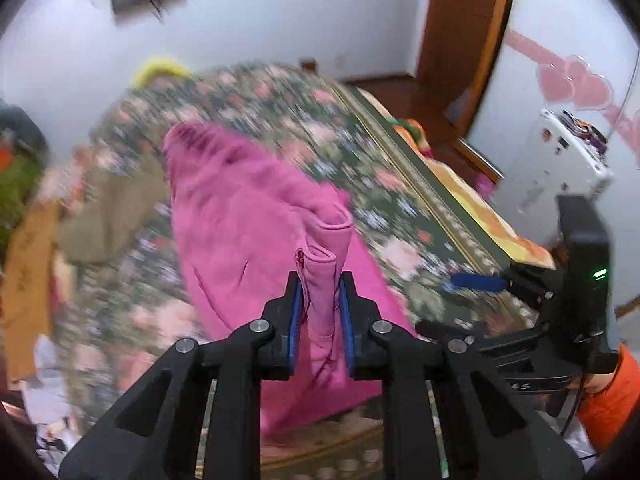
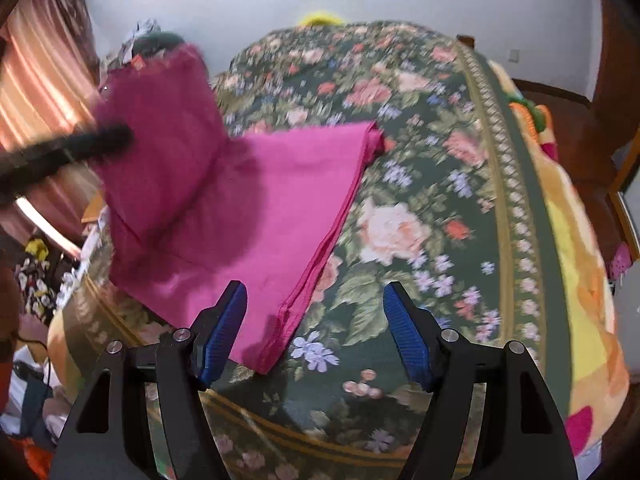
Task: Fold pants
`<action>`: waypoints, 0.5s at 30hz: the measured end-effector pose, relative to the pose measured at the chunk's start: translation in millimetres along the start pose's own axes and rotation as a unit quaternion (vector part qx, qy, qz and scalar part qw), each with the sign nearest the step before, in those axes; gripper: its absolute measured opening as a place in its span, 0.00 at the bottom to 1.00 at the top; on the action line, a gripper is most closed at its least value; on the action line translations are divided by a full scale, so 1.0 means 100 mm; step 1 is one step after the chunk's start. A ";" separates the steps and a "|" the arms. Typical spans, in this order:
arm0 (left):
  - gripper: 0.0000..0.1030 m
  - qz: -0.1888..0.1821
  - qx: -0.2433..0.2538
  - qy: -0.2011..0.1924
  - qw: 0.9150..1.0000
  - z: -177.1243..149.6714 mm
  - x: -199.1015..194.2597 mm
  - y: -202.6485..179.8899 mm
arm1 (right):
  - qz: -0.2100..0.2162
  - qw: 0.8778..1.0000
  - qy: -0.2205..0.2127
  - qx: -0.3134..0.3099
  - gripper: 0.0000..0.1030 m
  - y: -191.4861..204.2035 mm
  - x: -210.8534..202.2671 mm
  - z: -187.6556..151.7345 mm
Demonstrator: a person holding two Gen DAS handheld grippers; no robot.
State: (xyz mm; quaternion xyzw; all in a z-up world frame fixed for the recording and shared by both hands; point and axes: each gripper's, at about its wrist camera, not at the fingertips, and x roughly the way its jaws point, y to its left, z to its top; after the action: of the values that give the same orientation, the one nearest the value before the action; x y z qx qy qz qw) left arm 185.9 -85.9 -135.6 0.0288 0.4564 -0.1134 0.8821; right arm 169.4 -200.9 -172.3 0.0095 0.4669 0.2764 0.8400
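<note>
Pink pants [image 2: 288, 184], soft and fleecy, spread flat in part over a floral bed cover [image 2: 420, 184]. Lower portion lay smooth on the bed, long folded edge running on a diagonal from a far corner down to a hemmed corner just ahead of the right tool [image 2: 316, 320]. Other portion lifted clear of the bed at the left of the right wrist view, hanging as a darker, blurred sheet and throwing a shadow on the flat part below.

In the left wrist view, a thick hemmed edge of the pants [image 1: 320, 272] stood upright between the blue pads [image 1: 297, 316] of the left tool [image 1: 322, 312], bunched in several layers, pads pressed against the cloth on both sides. Rest of the garment trailed away from that pinch in loose folds toward the far side of the bed.

Right tool spread wide, blue pads well apart, nothing between them but bed cover; nearest corner of the pants lay just beside its left pad, contact not clear.

Bed cover dark green with pink and white flowers and a gold striped border [image 2: 508, 184]. Orange and yellow blanket [image 2: 576, 280] below it along the bed's edge. Orange sleeve [image 1: 612, 396] at the lower right of the left wrist view.
</note>
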 end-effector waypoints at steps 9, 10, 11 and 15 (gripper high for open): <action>0.15 -0.042 0.003 0.067 0.997 -0.15 0.49 -0.27 | -0.018 0.999 -0.022 0.015 0.66 -0.15 -0.22 -0.02; 0.15 -0.042 0.011 0.072 0.996 -0.17 0.51 -0.31 | -0.019 0.999 -0.021 0.016 0.66 -0.16 -0.22 -0.03; 0.15 -0.044 0.014 0.074 0.996 -0.19 0.51 -0.30 | -0.019 0.999 -0.021 0.017 0.66 -0.17 -0.22 -0.03; 0.18 -0.047 0.020 0.074 0.996 -0.20 0.48 -0.29 | -0.018 0.999 -0.023 0.017 0.66 -0.17 -0.23 -0.04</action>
State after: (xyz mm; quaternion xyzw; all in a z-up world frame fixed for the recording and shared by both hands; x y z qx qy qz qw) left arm 190.0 -119.6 -184.7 0.0329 0.5193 -0.1616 0.8385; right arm 164.3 -227.0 -160.9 0.0215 0.4524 0.2529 0.8550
